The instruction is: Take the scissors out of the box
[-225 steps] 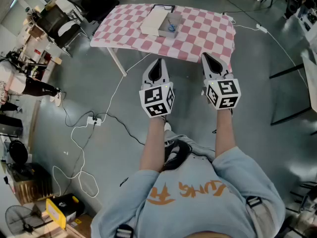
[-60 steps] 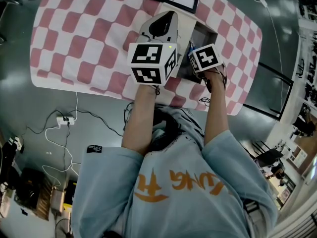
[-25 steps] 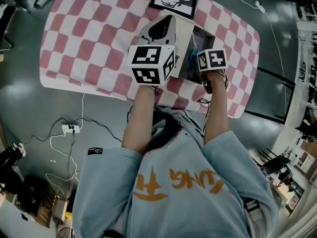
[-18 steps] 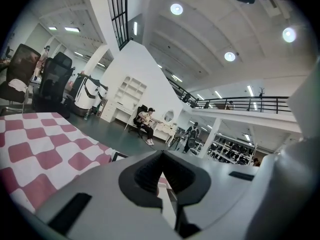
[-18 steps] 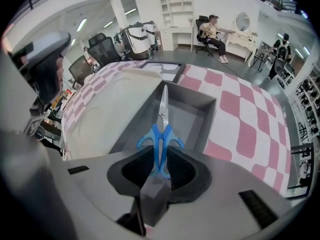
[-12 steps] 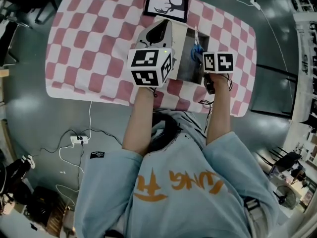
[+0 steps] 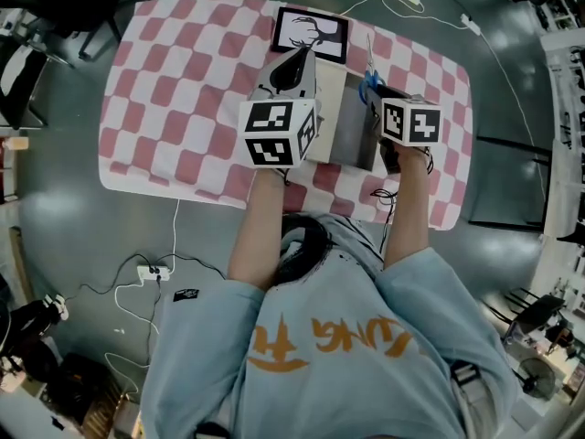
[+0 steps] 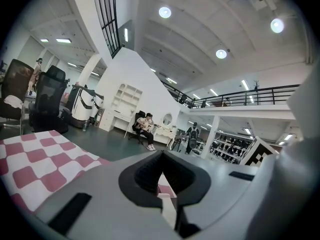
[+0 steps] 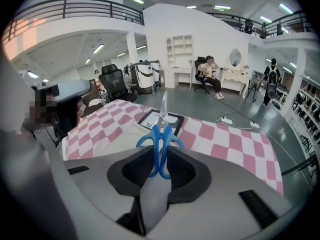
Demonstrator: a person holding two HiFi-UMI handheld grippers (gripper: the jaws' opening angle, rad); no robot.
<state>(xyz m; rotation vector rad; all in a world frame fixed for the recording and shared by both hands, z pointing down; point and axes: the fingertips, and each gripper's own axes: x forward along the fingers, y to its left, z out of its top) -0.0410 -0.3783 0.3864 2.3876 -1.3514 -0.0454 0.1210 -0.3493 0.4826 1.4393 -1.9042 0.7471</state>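
Over the checked table (image 7: 183, 80), right tongs (image 9: 160, 170) clamp blue-handled, silver-bladed scissors (image 9: 160, 134); left tongs (image 8: 161, 185) closed.

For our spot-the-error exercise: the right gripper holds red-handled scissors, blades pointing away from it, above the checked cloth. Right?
No: the scissors have blue handles, not red, as the right gripper view shows. The right gripper holds blue-handled scissors, blades pointing away from it, above the checked cloth.

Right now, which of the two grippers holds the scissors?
The right gripper, clamped on the blue-handled scissors; the left gripper has no scissors.
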